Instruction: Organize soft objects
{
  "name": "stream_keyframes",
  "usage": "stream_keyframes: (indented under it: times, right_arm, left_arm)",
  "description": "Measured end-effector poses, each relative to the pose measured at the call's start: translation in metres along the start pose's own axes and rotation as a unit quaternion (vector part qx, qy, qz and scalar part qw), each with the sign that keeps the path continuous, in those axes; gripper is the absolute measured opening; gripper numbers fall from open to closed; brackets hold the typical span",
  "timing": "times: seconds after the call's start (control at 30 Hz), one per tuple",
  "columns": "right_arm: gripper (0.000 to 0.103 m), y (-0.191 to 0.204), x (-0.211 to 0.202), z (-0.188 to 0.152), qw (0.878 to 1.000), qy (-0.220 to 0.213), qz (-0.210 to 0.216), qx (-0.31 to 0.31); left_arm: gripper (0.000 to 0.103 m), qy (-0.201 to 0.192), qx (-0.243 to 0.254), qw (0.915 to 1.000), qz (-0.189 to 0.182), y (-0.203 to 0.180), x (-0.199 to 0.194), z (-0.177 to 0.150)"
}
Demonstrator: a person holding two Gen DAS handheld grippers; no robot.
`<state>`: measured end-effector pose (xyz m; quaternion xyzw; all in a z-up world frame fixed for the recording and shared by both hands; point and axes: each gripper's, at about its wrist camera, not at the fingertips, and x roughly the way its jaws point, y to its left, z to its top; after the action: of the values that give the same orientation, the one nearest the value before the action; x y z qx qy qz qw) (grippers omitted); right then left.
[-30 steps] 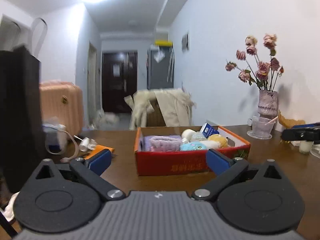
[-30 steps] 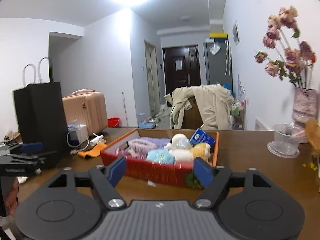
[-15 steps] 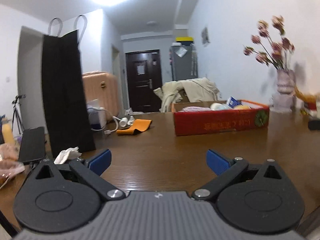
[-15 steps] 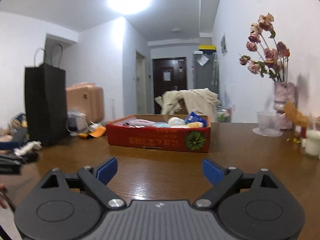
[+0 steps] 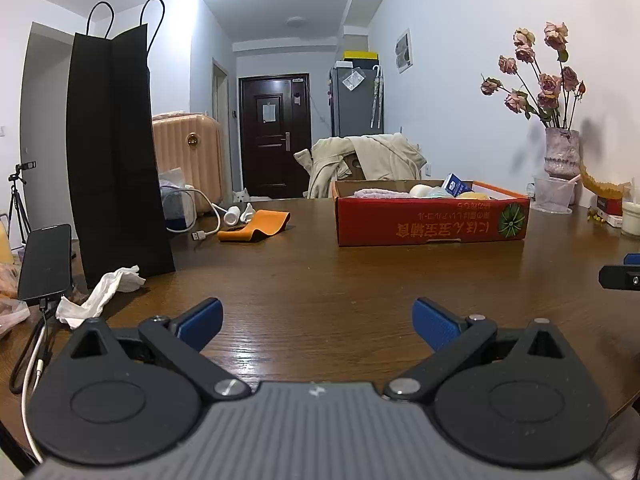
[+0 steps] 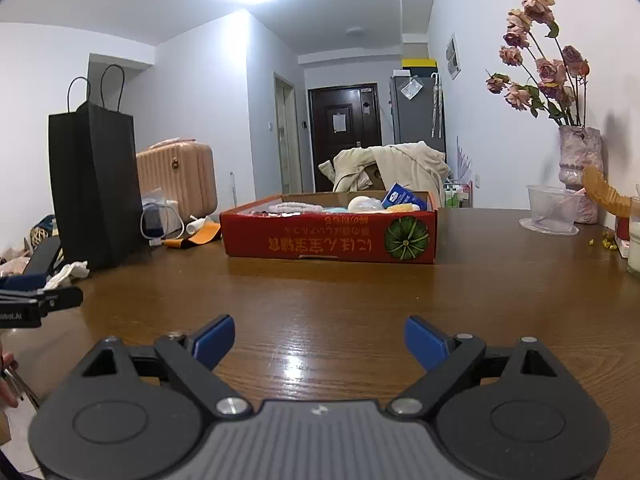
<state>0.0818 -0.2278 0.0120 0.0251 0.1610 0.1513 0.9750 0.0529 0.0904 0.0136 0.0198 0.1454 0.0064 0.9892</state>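
A shallow red cardboard box (image 5: pixel 432 222) stands on the brown table, seen also in the right wrist view (image 6: pixel 332 236). It holds soft items: a pink towel (image 5: pixel 378 193), pale balls (image 6: pixel 360 203) and a blue carton (image 6: pixel 402 200). My left gripper (image 5: pixel 316 322) is open and empty, low over the table's near edge, well short of the box. My right gripper (image 6: pixel 316 338) is open and empty, also low and well back from the box. Each gripper's tip shows at the edge of the other's view.
A tall black paper bag (image 5: pixel 114 152) stands at the left with a crumpled tissue (image 5: pixel 100 294) and a phone (image 5: pixel 46 262) beside it. An orange cloth (image 5: pixel 256 230) and white cables lie behind. A vase of dried roses (image 6: pixel 578 172), a plastic cup (image 6: pixel 552 210) and a candle stand at the right.
Both grippers have pulled back from above the box and dropped low to the table's near edge. The box now looks farther away. Both stay open.
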Motion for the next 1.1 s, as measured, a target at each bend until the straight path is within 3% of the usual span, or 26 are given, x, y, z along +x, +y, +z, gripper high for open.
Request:
stream_keyframes:
  times: [1.1]
  right_arm:
    - [0.092, -0.0034, -0.0001, 0.0018, 1.000, -0.001, 0.000, 0.010]
  left_arm:
    - [0.103, -0.002, -0.009, 1.0000, 0.001, 0.0015, -0.0028, 0.0027]
